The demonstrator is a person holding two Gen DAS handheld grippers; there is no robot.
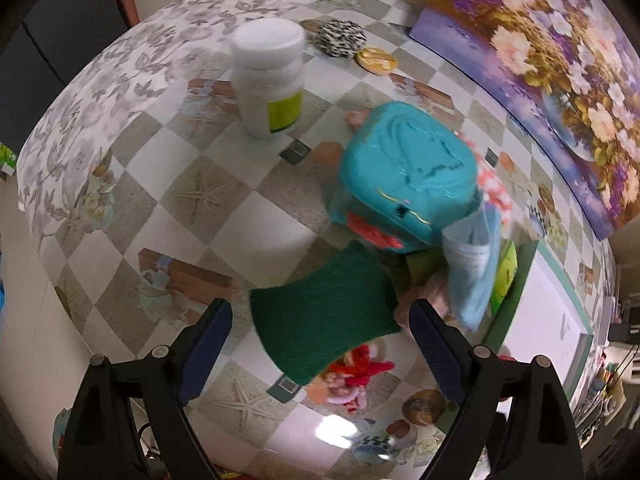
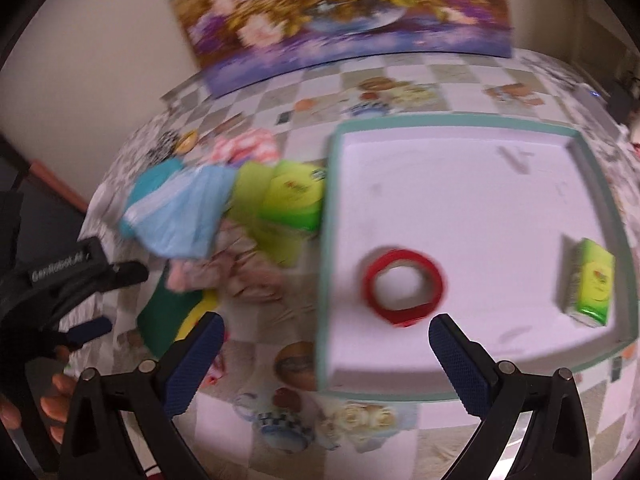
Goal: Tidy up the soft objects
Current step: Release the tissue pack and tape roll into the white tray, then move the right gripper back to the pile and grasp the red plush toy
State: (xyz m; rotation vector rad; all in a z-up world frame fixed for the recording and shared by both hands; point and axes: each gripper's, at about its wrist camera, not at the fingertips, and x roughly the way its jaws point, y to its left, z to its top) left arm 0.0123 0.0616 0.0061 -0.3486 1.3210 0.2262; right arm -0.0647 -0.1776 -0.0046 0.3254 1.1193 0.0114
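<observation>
The task stands at an early stage. The white tray (image 2: 460, 184), edged in pale green, holds only a red tape roll (image 2: 404, 286) and one green tissue pack (image 2: 591, 282) near its right wall; most of its floor is bare.

The soft objects remain outside the tray, heaped on the checked tablecloth (image 1: 188, 196) just beside the tray's left wall. The heap includes a green scouring pad (image 1: 324, 320), a teal pouch (image 1: 408, 168), a pale blue packet (image 1: 472, 264), a pinkish cloth (image 2: 240, 276), a second green tissue pack (image 2: 294, 200) touching the tray wall, and a red plush toy (image 1: 360, 368) partly under the pad. A white bottle (image 1: 268, 80) stands upright, well apart from the heap.

The left gripper (image 1: 320, 344) points steeply down over the heap. Its jaws stand wide open, with the scouring pad lying between and below them; the pads do not press on it. The right gripper (image 2: 326, 354) hangs over the tray's near left corner, jaws fully apart and empty.

Judgement: nearly the whole heap is yet to be sorted. The scouring pad appears the likeliest next pick for the left gripper.
</observation>
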